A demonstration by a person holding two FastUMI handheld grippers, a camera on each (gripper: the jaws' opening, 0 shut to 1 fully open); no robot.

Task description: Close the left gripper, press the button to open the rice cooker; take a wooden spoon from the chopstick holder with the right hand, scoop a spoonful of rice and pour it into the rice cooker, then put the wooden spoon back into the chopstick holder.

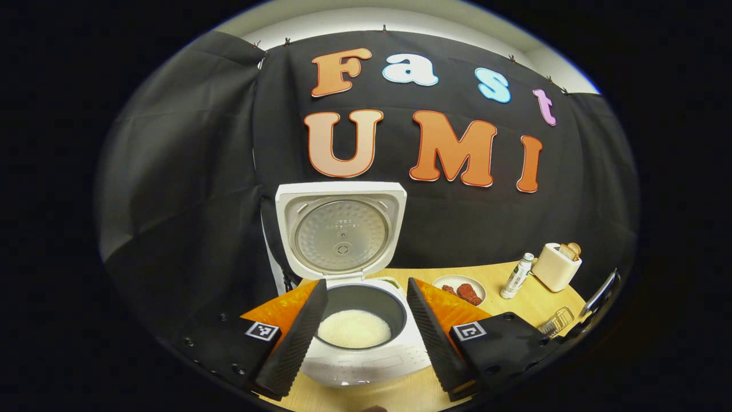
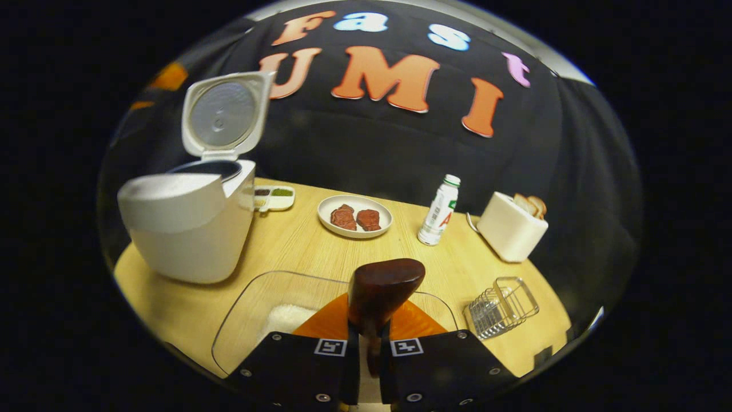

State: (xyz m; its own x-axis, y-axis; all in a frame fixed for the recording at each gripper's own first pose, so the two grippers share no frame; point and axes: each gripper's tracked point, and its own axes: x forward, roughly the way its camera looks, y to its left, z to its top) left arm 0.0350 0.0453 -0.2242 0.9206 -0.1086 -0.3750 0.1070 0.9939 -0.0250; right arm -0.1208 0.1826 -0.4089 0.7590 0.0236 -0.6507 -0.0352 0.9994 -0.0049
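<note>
The white rice cooker (image 1: 366, 355) stands with its lid (image 1: 341, 229) swung up, and white rice lies in the inner pot (image 1: 354, 327). My left gripper (image 1: 366, 284) is open, one finger on either side of the pot's front, holding nothing. My right gripper (image 2: 368, 335) is shut on the handle of the dark wooden spoon (image 2: 384, 286), whose bowl points up. It hovers over a clear container (image 2: 251, 309) with rice (image 2: 286, 317) in it. The cooker (image 2: 189, 229) is to the left, and the wire chopstick holder (image 2: 503, 306) is to the right.
On the wooden table (image 2: 297, 240) sit a plate of red meat pieces (image 2: 354, 217), a white bottle (image 2: 439, 210), a cream toaster with bread (image 2: 510, 226) and a small condiment tray (image 2: 274, 197) behind the cooker. Black cloth walls the back.
</note>
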